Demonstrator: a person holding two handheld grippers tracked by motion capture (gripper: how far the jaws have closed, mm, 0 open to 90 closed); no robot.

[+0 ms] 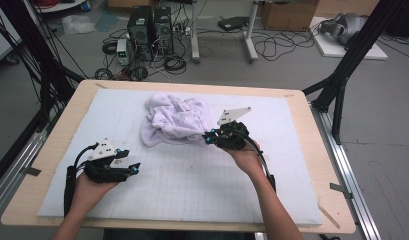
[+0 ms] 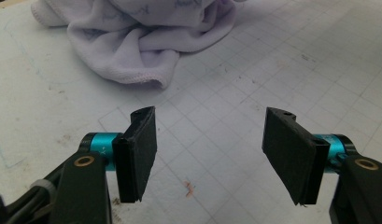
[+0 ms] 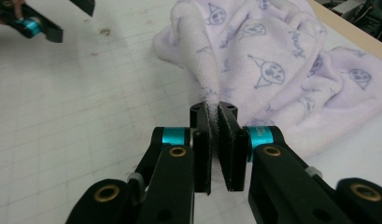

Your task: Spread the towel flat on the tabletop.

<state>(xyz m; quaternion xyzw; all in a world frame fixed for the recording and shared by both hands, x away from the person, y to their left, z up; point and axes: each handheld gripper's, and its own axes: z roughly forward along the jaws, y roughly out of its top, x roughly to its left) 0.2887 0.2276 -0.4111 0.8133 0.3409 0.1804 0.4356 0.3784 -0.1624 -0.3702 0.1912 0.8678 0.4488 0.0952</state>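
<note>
Two claws are at work on one crumpled towel, and going from left to right the left claw [image 1: 134, 168] comes first: it rests low over the white gridded mat [image 1: 192, 185] near the person's edge of the table [image 1: 62, 140], its jaws standing apart with nothing between them. In the left gripper view the bare grid shows between the pads [image 2: 139, 154], and the towel's nearest hem [image 2: 146, 79] lies a little beyond, not touched.

Next comes the towel [image 1: 176, 119] itself, pale lilac with small printed faces, heaped in a loose mound on the far middle of the mat.

At the right, the right claw [image 1: 208, 136] has its jaws pinched tight on a ridge of the towel [image 3: 212, 100] at the mound's right side; in the right gripper view the cloth rises out of the closed pads.

Judging by this, the step in hand is the first grasp of an edge, probably to spread or fold the towel. The next move calls for lifting that pinched edge clear so a corner shows, then bringing the free left claw forward to the near hem and closing on a single layer, not a bunch.
</note>
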